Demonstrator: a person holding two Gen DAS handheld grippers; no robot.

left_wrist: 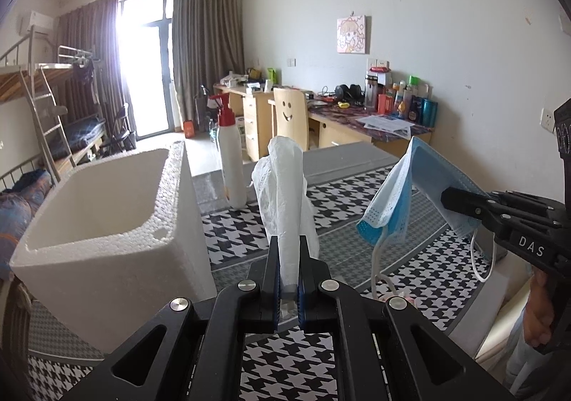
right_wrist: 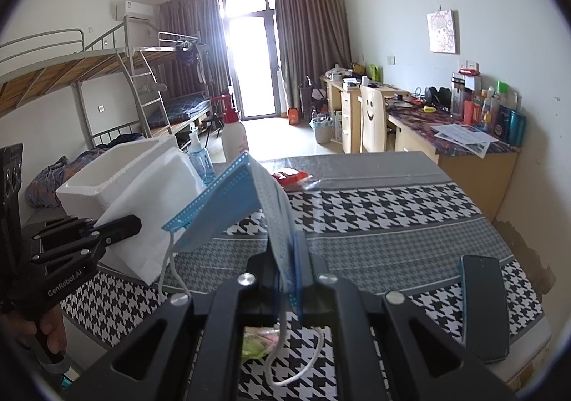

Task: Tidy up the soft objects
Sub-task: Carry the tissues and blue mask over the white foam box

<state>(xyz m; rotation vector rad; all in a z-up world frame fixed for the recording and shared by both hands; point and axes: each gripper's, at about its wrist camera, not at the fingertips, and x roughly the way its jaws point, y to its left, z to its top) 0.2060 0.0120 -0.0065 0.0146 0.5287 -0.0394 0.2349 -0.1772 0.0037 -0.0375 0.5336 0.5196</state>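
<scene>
A: Largest first?
B: Desk [right_wrist: 392, 219], houndstooth cloth in black and white, grey bands across. On its left part, white foam box [left_wrist: 107, 208], open top, seemingly empty inside.

A: Next down?
B: White pump bottle [left_wrist: 231, 158], red cap, upright just beyond the box's far corner. Blue clear bottle [right_wrist: 200, 158] beside it, seen from right wrist view only. Dark phone [right_wrist: 483, 304] flat near the desk's right edge. Red packet [right_wrist: 291, 177] far side, mid desk.

A: Soft things?
B: Two, both held in the air above the cloth. White tissue [left_wrist: 285, 194], crumpled, long axis upright, free end pointing up and away, lower end down between the pads. Blue face mask [right_wrist: 221, 201], folded over at the grip, wide axis running left from the pinch and hanging slantwise, ear loops dangling toward the cloth.

A: Tongs?
B: Left tongs [left_wrist: 288, 279] pressed together on the tissue's lower end, just right of the foam box. Right tongs [right_wrist: 289, 279] pinching the mask's edge, well right of the box. Mask and tissue side by side, apart, not touching.

A: Smallest?
B: Small pastel-coloured item [right_wrist: 258, 338] on the cloth under the right tongs, too hidden to name.
</scene>
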